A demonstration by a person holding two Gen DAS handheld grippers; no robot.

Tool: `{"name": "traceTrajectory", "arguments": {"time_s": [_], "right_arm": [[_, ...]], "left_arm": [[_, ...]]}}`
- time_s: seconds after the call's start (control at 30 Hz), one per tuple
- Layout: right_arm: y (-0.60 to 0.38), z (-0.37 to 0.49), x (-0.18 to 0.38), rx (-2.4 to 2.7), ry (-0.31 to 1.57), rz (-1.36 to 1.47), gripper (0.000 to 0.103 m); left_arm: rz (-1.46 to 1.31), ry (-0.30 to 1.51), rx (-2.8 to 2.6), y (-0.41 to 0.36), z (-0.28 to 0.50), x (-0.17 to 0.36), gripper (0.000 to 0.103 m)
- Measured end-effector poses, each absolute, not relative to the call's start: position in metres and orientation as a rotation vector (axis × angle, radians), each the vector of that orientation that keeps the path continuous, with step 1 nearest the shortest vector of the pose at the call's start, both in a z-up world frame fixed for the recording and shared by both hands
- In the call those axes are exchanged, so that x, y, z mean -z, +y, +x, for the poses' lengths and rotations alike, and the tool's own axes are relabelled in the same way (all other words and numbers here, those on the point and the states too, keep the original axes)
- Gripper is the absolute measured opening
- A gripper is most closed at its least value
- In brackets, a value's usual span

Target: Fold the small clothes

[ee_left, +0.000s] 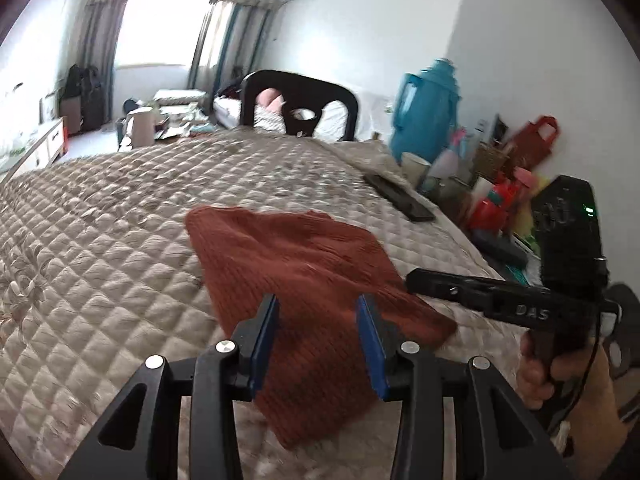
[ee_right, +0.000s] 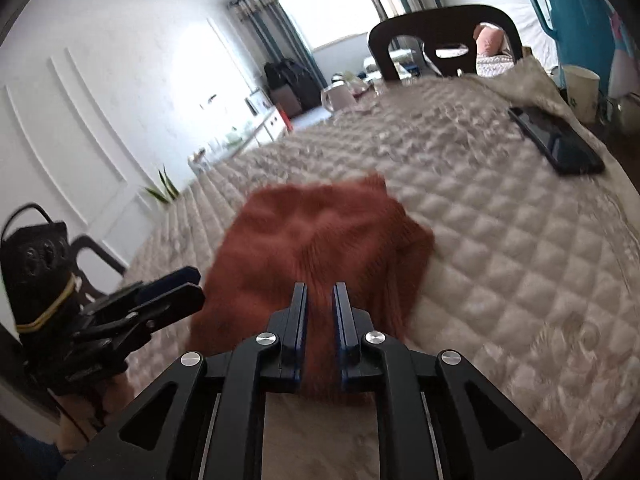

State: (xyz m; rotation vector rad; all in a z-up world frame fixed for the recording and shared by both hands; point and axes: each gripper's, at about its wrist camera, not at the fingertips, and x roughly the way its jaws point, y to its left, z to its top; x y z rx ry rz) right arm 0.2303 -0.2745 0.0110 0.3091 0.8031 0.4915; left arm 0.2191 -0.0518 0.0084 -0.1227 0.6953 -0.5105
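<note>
Rust knit garment [ee_left: 304, 280] lies on the quilted bed [ee_left: 120, 240]. Left tool [ee_left: 318, 344] released, above cloth. Right tool [ee_right: 320, 320] clenched on the near hem; thin bite may slip if lifted, spoiling the fold; phone [ee_right: 556, 144] lies well apart

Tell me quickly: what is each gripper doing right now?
Left gripper: open, above the rust-red knit garment, holding nothing.
Right gripper: nearly closed on the garment's near edge.

One rust knit garment [ee_left: 304, 276], one phone [ee_right: 556, 144], one chair [ee_left: 298, 100], one teal flask [ee_left: 426, 116], two grippers [ee_left: 318, 312] [ee_right: 320, 300].
</note>
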Motion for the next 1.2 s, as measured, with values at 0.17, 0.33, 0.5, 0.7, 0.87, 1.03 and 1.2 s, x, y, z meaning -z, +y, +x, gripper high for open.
{"name": "traceTrajectory", "arguments": {"time_s": [0.17,0.33,0.5,0.7,0.87,1.03,1.2], "right_arm": [[-0.268,0.272,0.002,-0.499,0.850,0.345,0.012],[-0.295,0.299,0.014,-0.438,0.872,0.450,0.000],[-0.296,0.304,-0.005,-0.464,0.824,0.468,0.005],[-0.279,0.337,0.022,-0.460,0.946,0.411,0.000],[-0.299,0.318,0.008,-0.339,0.897,0.372,0.006],[-0.295,0.260,-0.016,-0.466,0.820,0.398,0.006],[-0.280,0.231,0.005,-0.487,0.889,0.307,0.006]], "left_arm": [[-0.146,0.741,0.489,-0.057,0.237,0.017,0.043],[-0.114,0.719,0.485,-0.062,0.232,0.016,0.043],[-0.134,0.726,0.491,-0.062,0.237,0.017,0.043],[-0.126,0.726,0.501,-0.062,0.235,0.017,0.044],[-0.130,0.729,0.510,-0.061,0.235,0.017,0.044],[-0.101,0.722,0.501,-0.065,0.234,0.016,0.047],[-0.070,0.702,0.491,-0.064,0.225,0.011,0.047]]}}
